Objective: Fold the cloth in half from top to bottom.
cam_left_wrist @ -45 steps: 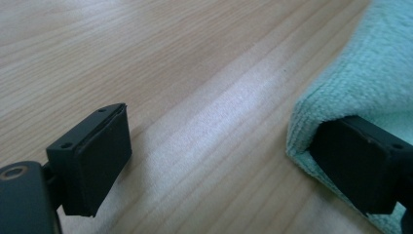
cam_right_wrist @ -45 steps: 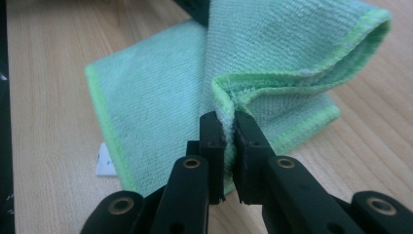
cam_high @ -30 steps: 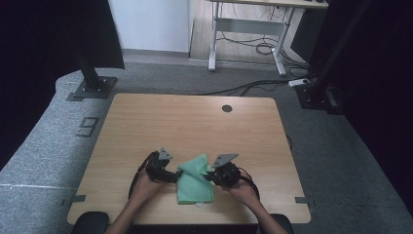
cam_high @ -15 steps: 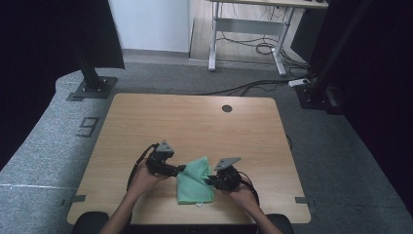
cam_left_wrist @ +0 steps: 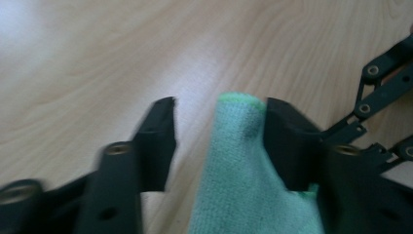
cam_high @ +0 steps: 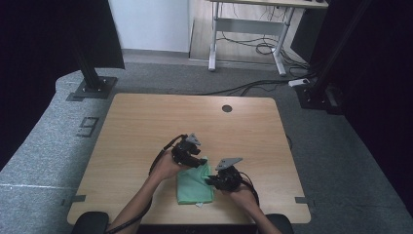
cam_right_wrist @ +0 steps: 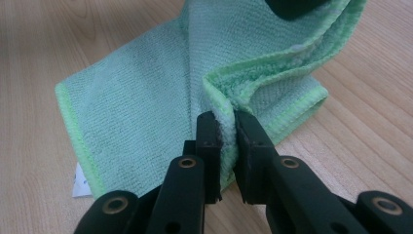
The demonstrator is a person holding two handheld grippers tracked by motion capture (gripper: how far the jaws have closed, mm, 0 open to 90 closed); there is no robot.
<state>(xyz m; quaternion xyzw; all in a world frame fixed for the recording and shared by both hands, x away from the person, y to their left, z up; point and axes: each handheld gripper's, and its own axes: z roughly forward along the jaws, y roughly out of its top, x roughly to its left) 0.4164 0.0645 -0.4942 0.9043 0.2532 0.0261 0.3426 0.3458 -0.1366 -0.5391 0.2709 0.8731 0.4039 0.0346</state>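
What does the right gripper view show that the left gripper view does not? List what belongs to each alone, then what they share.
Right gripper view: the right gripper shut on a raised fold of the green cloth, the cloth's spread layers, and a white tag at its edge.

Left gripper view: the left gripper, whose jaws have just been closing, with a cloth corner between them; it lies against one jaw, with a gap to the other.

Both: the green cloth and the wooden table.
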